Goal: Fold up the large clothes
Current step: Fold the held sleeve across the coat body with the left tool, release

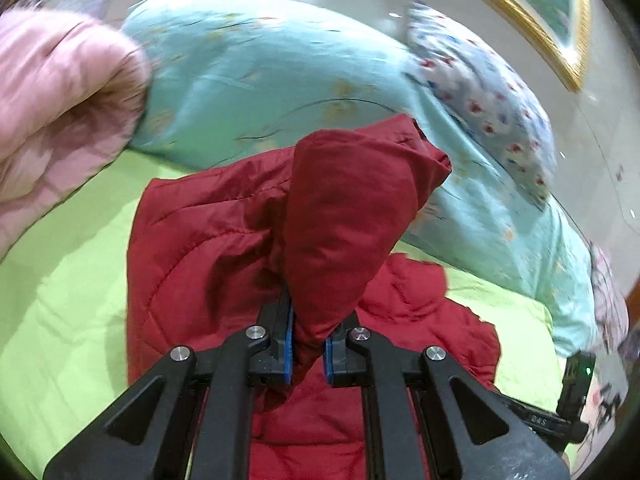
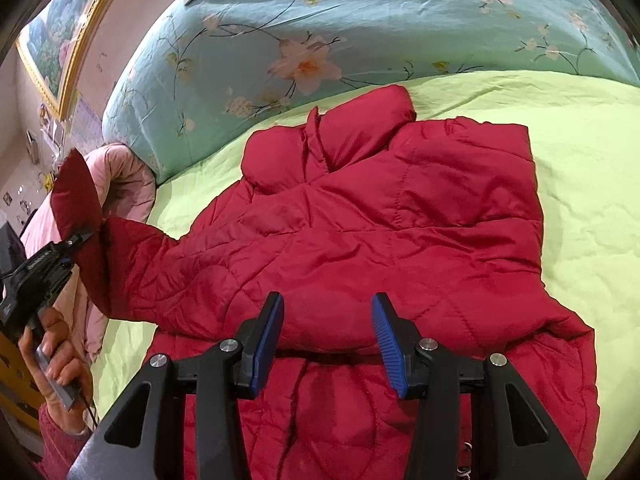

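My left gripper [image 1: 308, 346] is pinched on the sleeve [image 1: 352, 216] of the red jacket [image 2: 380, 216], lifted at left of the right wrist view. The jacket lies spread on the green sheet [image 2: 580, 152], centre frame. My right gripper [image 2: 328, 344] hovers over its lower part, fingers spread, holding nothing.

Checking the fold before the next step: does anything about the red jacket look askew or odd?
Nothing damaged. The red jacket lies flat on the green sheet, but one sleeve is lifted, pinched in the left gripper. The right gripper hangs open over the hem.
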A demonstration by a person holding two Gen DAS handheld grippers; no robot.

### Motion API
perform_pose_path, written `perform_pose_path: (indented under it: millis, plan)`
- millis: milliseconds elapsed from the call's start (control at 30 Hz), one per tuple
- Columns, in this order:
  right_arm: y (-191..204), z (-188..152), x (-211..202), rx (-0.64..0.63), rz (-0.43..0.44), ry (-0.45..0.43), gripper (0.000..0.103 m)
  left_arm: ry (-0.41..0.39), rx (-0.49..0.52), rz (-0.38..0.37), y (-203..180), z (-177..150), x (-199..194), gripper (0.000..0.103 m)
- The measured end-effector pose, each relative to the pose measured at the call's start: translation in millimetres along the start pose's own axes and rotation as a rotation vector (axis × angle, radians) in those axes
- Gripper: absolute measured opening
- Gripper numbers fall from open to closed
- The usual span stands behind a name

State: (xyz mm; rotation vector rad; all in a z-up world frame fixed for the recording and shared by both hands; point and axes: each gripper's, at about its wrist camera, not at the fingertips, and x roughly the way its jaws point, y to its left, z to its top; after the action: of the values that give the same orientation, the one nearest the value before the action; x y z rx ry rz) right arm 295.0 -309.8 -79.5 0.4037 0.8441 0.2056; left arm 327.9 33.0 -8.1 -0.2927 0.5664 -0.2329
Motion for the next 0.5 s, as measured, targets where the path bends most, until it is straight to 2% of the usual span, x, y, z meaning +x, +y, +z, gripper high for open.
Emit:
perform_pose_path:
  millis: [233,500]
  plan:
    - [-10.6,8.1,-22.8,0.038,0.025,-0.050,0.048,0.037,0.163,-0.072,-82.1,-23.1,17.8,0.008]
    - [-46.7,18.8,-50.3,0.129,0.009,-0.109,0.048,0.129,0.300,-0.089,-155.1,-66.1,59.8,0.008]
